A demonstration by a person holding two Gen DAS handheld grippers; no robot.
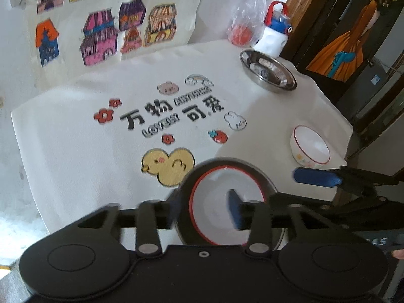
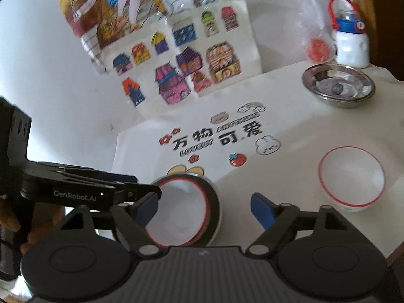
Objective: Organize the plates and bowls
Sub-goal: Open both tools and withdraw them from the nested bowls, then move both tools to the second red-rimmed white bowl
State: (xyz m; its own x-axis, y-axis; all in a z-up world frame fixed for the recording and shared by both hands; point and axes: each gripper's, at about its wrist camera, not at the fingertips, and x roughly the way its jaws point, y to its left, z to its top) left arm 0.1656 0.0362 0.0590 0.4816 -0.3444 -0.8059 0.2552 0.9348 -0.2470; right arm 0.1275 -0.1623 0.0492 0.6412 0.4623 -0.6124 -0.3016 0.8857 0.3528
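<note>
Red-rimmed bowl (image 2: 181,212) sat inside a steel plate (image 2: 216,209) at the table's (image 1: 75,151) near edge, just by the duck sticker (image 1: 168,164). Your left gripper (image 1: 202,207) straddled its rim, jaws apart, gripping nothing. Your right gripper (image 2: 204,208) gaped wide, empty. A second bowl (image 2: 352,179) sat right of the duck, a second steel plate (image 2: 338,85) far beyond it.

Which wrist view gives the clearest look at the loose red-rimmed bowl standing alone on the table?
The right wrist view: the red-rimmed bowl sits large and unobstructed, its whole rim and inside showing. The left wrist view shows the same bowl smaller, near the table's right edge, with its flowered outer wall visible.
</note>
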